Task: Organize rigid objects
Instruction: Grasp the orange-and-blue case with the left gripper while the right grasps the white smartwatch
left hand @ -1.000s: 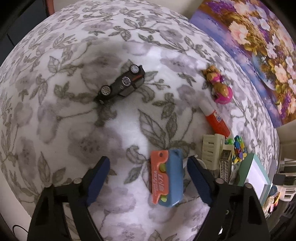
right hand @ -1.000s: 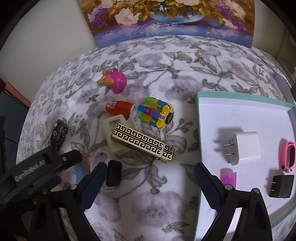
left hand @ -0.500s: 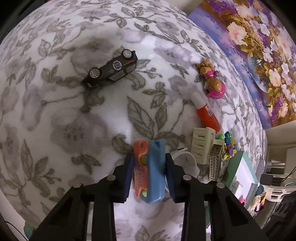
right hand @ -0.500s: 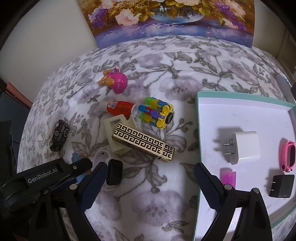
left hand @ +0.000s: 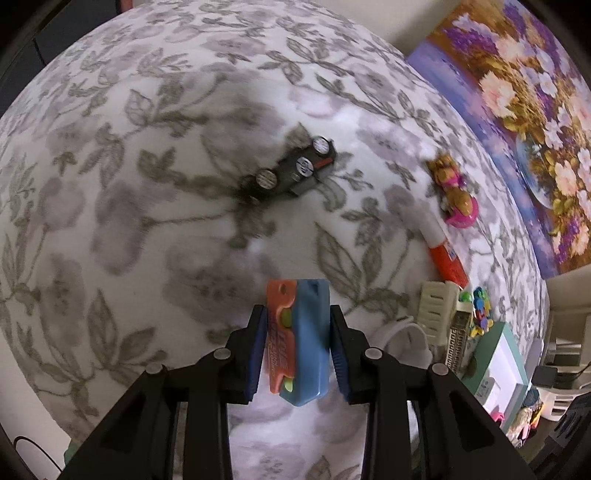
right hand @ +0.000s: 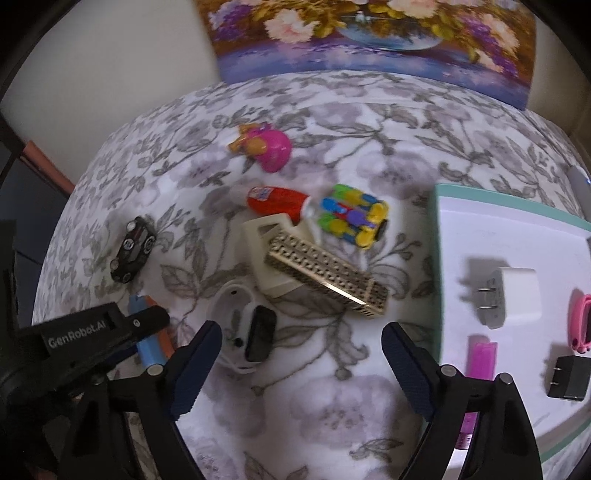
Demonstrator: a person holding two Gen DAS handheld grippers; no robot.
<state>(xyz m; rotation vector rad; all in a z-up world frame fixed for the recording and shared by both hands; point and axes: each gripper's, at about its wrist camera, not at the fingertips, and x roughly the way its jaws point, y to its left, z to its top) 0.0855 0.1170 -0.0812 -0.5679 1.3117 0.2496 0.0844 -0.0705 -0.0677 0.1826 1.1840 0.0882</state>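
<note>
Grey-leafed floral cloth (left hand: 155, 206) covers the desk, and a flower painting (right hand: 373, 33) leans against the wall behind it. Taking the gold patterned box (right hand: 327, 282) as the landmark: it lies tilted across a cream plastic piece (right hand: 264, 251), touching it. Just behind the box sit a red glue tube (right hand: 277, 201) and a multicoloured block toy (right hand: 352, 219); farther behind is a pink figure toy (right hand: 267, 147). Left of the box, well apart, lies a black toy car (right hand: 133, 249). In front of the box and to its left, near it, rests a white-strapped watch (right hand: 251, 328).

Farther left of the box, the left gripper (left hand: 297, 347) has its pads clamped on the two sides of the orange-and-blue toy (left hand: 299, 339), which fills the narrow gap between them.

The right gripper (right hand: 301, 363) hangs in front of the box with its jaws wide apart and nothing between them but cloth; they have just been closing a little.

Right of the box stands a teal-rimmed white tray (right hand: 439, 258) holding a white charger (right hand: 517, 301), a black charger (right hand: 567, 376), a pink band (right hand: 581, 323) and a magenta stick (right hand: 478, 369).
</note>
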